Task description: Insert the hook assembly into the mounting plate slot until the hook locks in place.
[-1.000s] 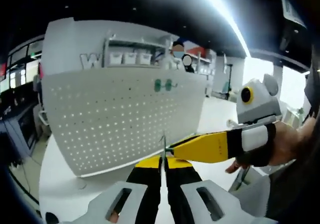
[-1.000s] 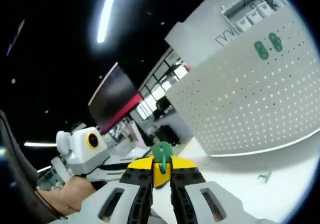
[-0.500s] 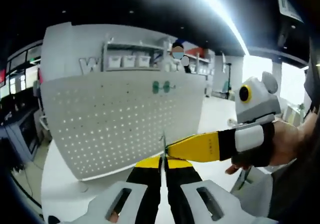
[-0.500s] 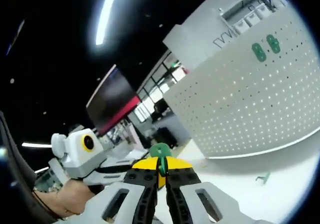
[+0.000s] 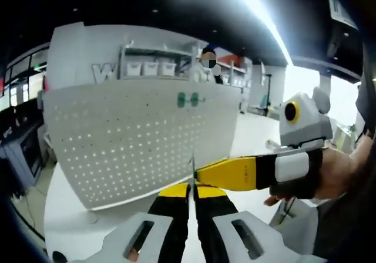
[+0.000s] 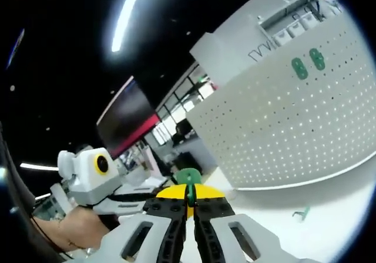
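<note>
Sitting pinched edge-on between both grippers, the hook [image 6: 189,178] is a small green plastic piece with a rounded top. In the right gripper view you see that top poking up above the closed black jaws of the right gripper [image 6: 189,203]. In the left gripper view it shows as just a thin sliver right at the tips of the left gripper [image 5: 192,188], whose jaws are also clamped tight on it, and the right gripper's yellow tips come in from the right to meet it at the same spot. So the hook is up in the air, well apart from the plate.

The plate [image 5: 135,140] is a big white pegboard standing upright on a white table [image 5: 70,228], full of rows of small holes. Up near its top edge two green hooks [image 5: 188,100] already hang side by side. Another little green piece [image 6: 301,213] lies on the table in front of the board in the right gripper view.

Behind the board there's a shelf [image 5: 154,54] with white bins [image 5: 151,68] in a row; can't tell what's in them. A person's hand [image 5: 341,172] holds the right gripper.
</note>
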Action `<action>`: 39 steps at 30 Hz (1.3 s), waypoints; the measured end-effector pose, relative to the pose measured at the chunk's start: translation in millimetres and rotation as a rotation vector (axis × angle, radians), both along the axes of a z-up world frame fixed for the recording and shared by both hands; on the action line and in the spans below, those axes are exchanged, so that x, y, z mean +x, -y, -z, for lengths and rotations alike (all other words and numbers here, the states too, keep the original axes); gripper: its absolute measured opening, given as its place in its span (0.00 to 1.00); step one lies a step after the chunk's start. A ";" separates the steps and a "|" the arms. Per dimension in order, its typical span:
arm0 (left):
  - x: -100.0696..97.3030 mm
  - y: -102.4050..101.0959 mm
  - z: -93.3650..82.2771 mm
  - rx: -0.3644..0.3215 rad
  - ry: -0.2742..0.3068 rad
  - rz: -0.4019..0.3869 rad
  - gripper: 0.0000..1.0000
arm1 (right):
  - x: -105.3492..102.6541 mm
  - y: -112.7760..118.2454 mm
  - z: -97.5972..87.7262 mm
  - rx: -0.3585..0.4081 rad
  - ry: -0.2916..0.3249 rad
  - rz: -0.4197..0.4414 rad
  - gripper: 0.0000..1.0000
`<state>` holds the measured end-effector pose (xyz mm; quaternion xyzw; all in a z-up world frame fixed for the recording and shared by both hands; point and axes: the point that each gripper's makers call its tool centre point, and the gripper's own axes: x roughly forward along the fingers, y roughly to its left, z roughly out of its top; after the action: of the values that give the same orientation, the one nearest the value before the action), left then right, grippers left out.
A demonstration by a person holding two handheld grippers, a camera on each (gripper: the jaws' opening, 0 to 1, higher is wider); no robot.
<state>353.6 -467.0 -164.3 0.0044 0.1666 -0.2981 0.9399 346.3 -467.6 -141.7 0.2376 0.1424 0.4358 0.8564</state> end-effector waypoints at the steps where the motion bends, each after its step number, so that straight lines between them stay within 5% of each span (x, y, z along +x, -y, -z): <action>1: 0.1 -0.3 0.1 -0.002 -0.004 0.000 0.02 | 0.2 -0.1 -0.2 -0.001 0.001 -0.002 0.00; 15: -0.6 -0.5 8.0 0.024 -0.013 0.022 0.09 | 1.5 -5.0 6.1 -0.044 0.014 -0.039 0.00; 24: -4.0 7.5 17.2 -0.010 -0.037 0.037 0.53 | 7.3 -2.8 4.8 -0.098 0.085 -0.035 0.00; 39: -1.9 0.5 0.8 -0.039 0.036 0.005 0.76 | 15.6 4.7 3.3 -0.165 0.125 -0.019 0.00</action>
<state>351.7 -467.5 -165.1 -0.0083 0.1438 -0.3036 0.9418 361.9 -472.3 -144.9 0.1373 0.1265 0.4448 0.8759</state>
